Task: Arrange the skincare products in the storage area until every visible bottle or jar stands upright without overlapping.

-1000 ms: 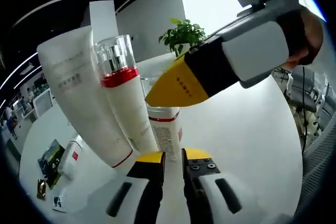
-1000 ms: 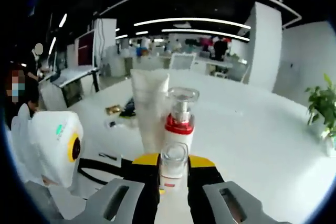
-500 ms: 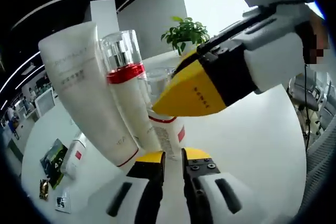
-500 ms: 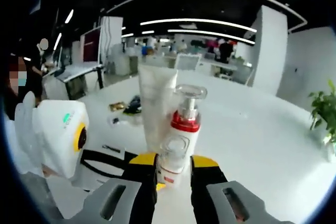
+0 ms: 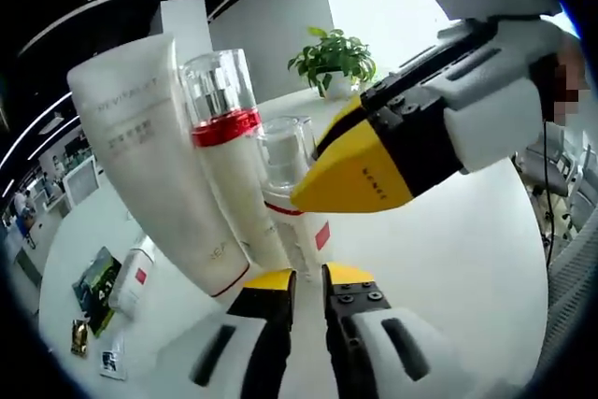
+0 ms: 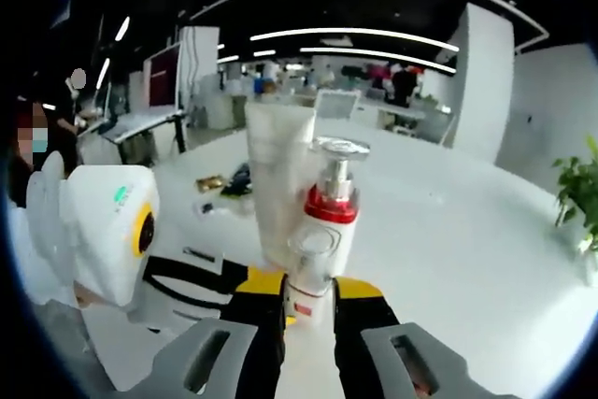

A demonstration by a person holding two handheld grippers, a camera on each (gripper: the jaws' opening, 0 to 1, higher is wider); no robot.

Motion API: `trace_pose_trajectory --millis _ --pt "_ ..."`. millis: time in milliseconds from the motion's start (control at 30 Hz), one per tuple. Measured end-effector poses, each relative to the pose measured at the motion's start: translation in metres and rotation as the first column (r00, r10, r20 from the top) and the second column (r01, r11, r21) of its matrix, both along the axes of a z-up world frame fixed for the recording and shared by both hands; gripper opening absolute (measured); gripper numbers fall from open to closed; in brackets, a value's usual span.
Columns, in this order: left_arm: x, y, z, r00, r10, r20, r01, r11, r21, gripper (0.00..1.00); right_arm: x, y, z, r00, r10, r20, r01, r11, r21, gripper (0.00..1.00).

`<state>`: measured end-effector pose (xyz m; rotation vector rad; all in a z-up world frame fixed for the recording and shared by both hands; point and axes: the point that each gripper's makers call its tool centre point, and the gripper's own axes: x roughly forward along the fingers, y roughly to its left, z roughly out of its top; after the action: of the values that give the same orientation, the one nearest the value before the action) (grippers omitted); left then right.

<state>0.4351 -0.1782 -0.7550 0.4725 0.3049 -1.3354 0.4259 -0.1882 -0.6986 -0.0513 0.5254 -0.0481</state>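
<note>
Right tongs [image 6: 309, 289] clenched on small bottle [image 6: 309, 273] | left tongs [image 5: 308, 279] closed, empty, just before it

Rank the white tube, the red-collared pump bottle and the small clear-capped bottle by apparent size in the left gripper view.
1. White tube, tallest and widest.
2. Red-collared pump bottle, slightly shorter and slimmer.
3. Small clear-capped bottle, the shortest.
All three stand close together, so nearness barely affects the order.

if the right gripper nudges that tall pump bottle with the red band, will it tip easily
Probably yes. The pump bottle is tall and narrow with a clear cap on top, so a push up high would likely topple it. It stands close beside the white tube and the short bottle, so it may knock them. Its smooth glossy surface looks slippery.
</note>
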Motion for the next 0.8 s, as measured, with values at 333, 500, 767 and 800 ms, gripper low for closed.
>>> trace_pose_trajectory --millis 333,500,767,800 --pt "0.0027 0.0008 -0.0007 1.000 0.014 -0.001 -0.014 1.000 0.007 0.15 -0.0001 0.0009 -0.0010 1.000 0.013 -0.003 -0.013 1.000 -0.005 0.13" --pt "0.0031 0.0011 0.0010 1.000 0.015 0.000 -0.015 1.000 0.008 0.15 0.0002 0.0010 0.0000 1.000 0.018 -0.001 -0.018 1.000 -0.009 0.14" --pt "0.0019 0.0020 0.0070 1.000 0.010 -0.007 -0.009 1.000 0.004 0.15 0.0007 0.0001 0.0056 1.000 0.022 0.016 -0.022 1.000 -0.016 0.17" --pt "0.0017 0.0024 0.0071 1.000 0.008 -0.006 -0.008 1.000 0.005 0.16 0.0003 -0.0003 0.0070 1.000 0.022 0.019 -0.022 1.000 -0.015 0.17"
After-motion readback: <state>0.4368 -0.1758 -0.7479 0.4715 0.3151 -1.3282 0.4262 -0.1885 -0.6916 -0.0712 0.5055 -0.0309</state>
